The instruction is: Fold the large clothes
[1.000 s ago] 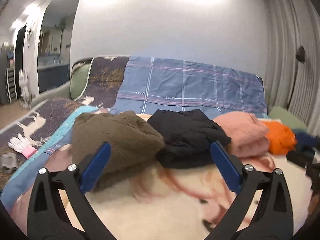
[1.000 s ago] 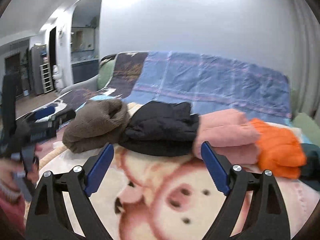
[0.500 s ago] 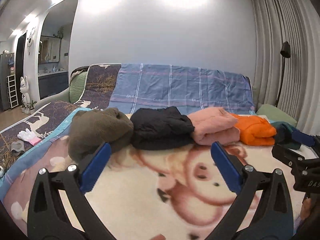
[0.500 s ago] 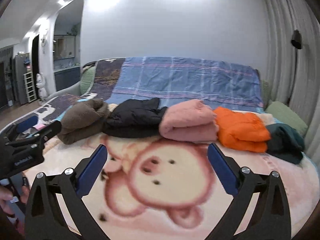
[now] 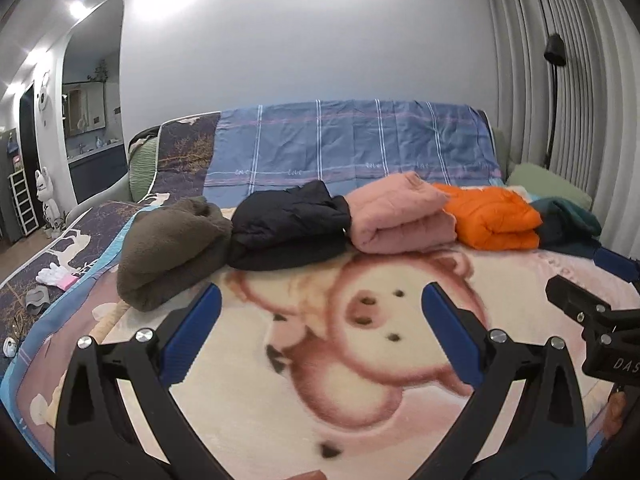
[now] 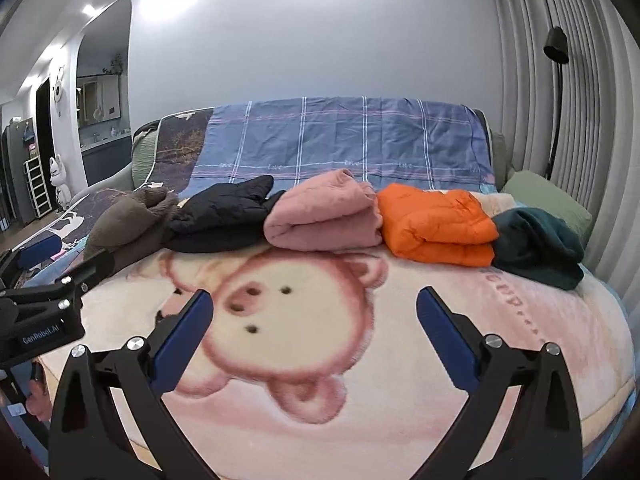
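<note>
both grippers are up over the pig-print blanket (image 5: 360,420) on the bed and neither one has anything in it. the left gripper (image 5: 320,312) has its blue fingers (image 5: 192,336) spread wide, nothing but blanket showing between them. the right gripper (image 6: 314,318) is the same deal, fingers (image 6: 182,340) splayed as wide as they go; its jaws have just been opening, with nothing between them. each gripper pokes into the edge of the other's view, so they're side by side.

the clothes sit in a row across the far part of the blanket, 5 bundles all folded or bunched up. from left to right: a brown fleece (image 5: 172,244) that's more lumpy than neat, a black jacket (image 5: 288,228) touching it, a pink folded piece (image 5: 400,220) pressed up against the black one, an orange puffer jacket (image 5: 492,220) folded in 2 layers, and a dark teal garment (image 6: 536,244) at the right end, slumped a bit over the blanket's edge. all of them are well apart from both grippers, up ahead of the fingertips.

behind the row there's a blue plaid sheet (image 6: 340,140) draped over the head of the bed, and a green pillow (image 6: 548,200) off to the right by the curtains (image 6: 580,120). a white glove (image 5: 52,274) lies on the dark deer-print cover (image 5: 60,240) at far left.
</note>
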Action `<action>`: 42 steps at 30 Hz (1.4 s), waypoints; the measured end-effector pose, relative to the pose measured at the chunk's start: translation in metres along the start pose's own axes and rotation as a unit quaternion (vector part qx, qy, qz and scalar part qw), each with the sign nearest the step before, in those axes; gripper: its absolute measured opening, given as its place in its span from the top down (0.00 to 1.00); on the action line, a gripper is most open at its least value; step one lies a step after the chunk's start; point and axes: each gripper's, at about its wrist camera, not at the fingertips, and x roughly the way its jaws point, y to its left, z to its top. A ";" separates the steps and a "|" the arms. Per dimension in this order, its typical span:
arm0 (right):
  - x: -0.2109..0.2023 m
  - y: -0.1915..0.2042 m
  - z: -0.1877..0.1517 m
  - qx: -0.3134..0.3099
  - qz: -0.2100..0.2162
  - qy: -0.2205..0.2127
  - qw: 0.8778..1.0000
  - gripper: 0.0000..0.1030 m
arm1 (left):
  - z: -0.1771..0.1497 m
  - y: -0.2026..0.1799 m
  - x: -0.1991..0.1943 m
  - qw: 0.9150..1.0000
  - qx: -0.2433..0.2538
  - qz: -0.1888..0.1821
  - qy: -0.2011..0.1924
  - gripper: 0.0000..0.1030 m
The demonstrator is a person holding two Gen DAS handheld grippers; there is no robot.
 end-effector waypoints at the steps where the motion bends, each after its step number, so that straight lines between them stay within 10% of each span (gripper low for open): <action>1: 0.001 -0.002 -0.001 0.002 -0.001 0.002 1.000 0.01 | 0.000 -0.003 0.002 1.000 0.003 0.000 0.002 0.02; 15: 0.015 -0.038 -0.007 0.019 -0.054 -0.004 0.998 0.01 | 0.005 -0.040 0.014 0.999 0.011 -0.025 0.020 0.02; 42: 0.015 0.057 0.000 -0.057 0.061 -0.018 0.996 0.01 | -0.016 0.024 -0.003 0.996 -0.044 0.054 0.049 0.02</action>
